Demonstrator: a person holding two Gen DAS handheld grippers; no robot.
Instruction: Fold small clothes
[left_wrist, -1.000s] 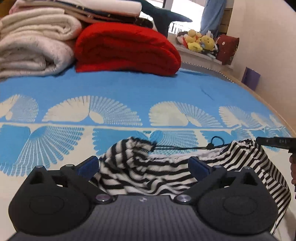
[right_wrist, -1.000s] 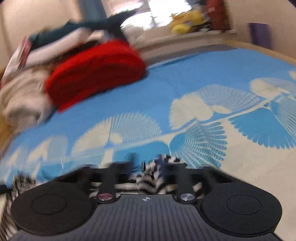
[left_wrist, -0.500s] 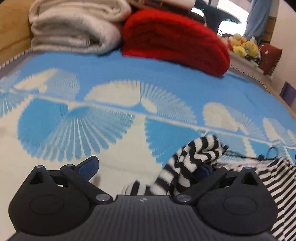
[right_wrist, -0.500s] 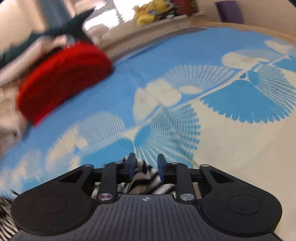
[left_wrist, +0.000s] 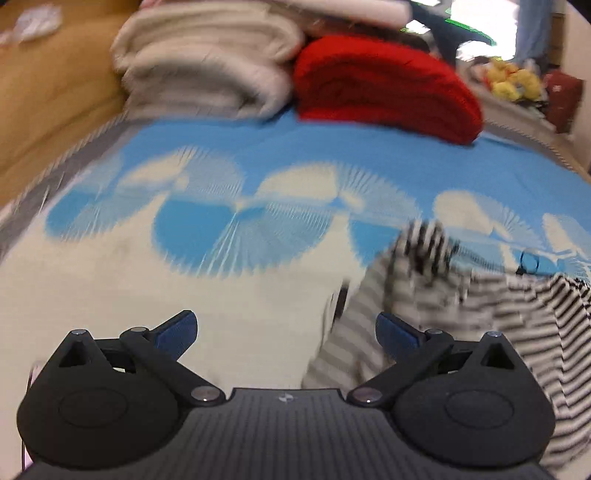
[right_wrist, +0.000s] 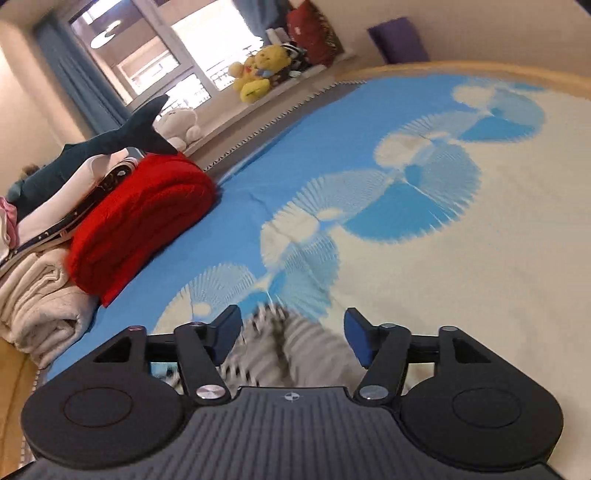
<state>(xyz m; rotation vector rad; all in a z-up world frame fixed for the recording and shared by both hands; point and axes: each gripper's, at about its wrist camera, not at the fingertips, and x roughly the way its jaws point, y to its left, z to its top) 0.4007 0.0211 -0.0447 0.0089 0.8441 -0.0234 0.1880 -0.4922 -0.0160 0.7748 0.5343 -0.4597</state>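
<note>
A black-and-white striped garment (left_wrist: 461, 306) with a black drawstring lies crumpled on the blue-and-cream bedspread (left_wrist: 240, 229), to the right in the left wrist view. My left gripper (left_wrist: 286, 328) is open and empty, its right finger at the garment's left edge. In the right wrist view the same striped garment (right_wrist: 291, 347) lies blurred between the fingers of my right gripper (right_wrist: 291, 332), which is open and holds nothing.
A folded red blanket (left_wrist: 384, 85) and cream blankets (left_wrist: 207, 55) are stacked at the bed's far end. A plush shark (right_wrist: 110, 144) lies on that stack. Stuffed toys (right_wrist: 258, 74) sit on the window ledge. A wooden bed frame (left_wrist: 48, 96) runs along the left.
My right gripper has opened and let go of the striped garment. My left gripper has swung left, staying open, so the garment now lies at its right finger.
</note>
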